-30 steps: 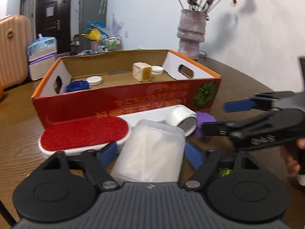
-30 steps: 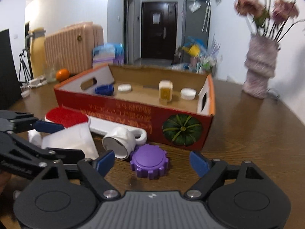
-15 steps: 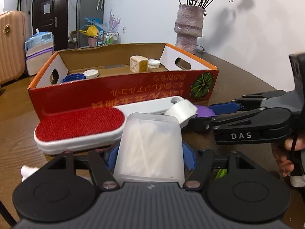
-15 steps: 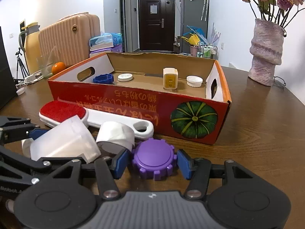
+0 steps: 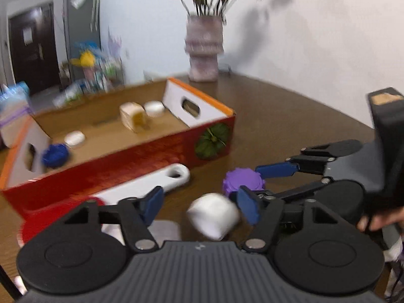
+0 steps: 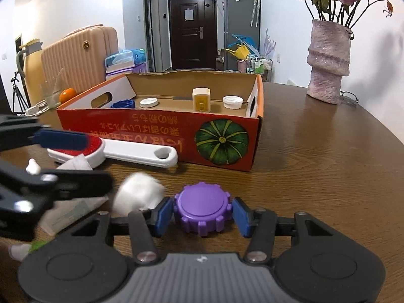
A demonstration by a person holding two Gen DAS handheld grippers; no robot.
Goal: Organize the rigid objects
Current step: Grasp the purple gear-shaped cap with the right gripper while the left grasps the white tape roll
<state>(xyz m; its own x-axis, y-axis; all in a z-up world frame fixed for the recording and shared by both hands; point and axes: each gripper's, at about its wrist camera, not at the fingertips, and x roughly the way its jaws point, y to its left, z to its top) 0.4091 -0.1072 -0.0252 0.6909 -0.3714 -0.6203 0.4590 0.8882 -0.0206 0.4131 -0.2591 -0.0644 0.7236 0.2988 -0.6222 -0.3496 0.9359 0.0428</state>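
A purple toothed cap (image 6: pixel 202 207) sits on the wooden table between the blue pads of my right gripper (image 6: pixel 202 214). Its jaws are closing and both pads touch the cap's sides. A white roll (image 6: pixel 139 194) lies blurred just left of the cap. My left gripper (image 5: pixel 202 204) hovers above the table with its jaws closing. The white roll (image 5: pixel 213 219) shows in the gap, but the pads do not press on it. A translucent plastic box (image 6: pixel 73 214) lies on the table under the left gripper (image 6: pixel 96 161).
A red cardboard box (image 6: pixel 156 123) stands open behind, holding a blue cap (image 6: pixel 123 104), two white caps and a small yellowish block (image 6: pixel 201 99). A red-padded lint brush (image 6: pixel 136 151) lies along its front. A vase (image 6: pixel 328 63) stands at the back right.
My left gripper rose and swung right; the translucent box is no longer between its fingers. The white roll shifted. My right gripper's pads closed onto the purple cap.
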